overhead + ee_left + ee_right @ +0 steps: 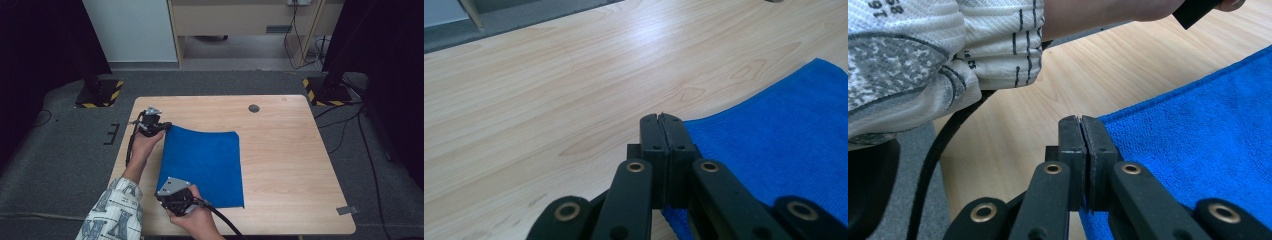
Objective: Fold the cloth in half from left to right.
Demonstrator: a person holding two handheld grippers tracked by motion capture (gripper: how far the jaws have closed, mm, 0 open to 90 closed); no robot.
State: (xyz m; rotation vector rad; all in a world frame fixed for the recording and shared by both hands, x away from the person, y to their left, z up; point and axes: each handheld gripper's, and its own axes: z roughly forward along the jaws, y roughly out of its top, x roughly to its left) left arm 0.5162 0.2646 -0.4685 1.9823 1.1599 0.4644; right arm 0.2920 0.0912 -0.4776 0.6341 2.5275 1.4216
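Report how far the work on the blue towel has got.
Done: both grips look taken. The left hand-held gripper is shut on the far left corner of the blue towel, and the right hand-held gripper is shut on the near left corner. In hand: holding that left edge. Left: the towel lies flat and unfolded on the table, so any fold is not yet made.

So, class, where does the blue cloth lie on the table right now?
In the high view the blue cloth lies flat on the left-centre of the wooden table, its far-left corner at the left claw and its near-left corner at the right claw.
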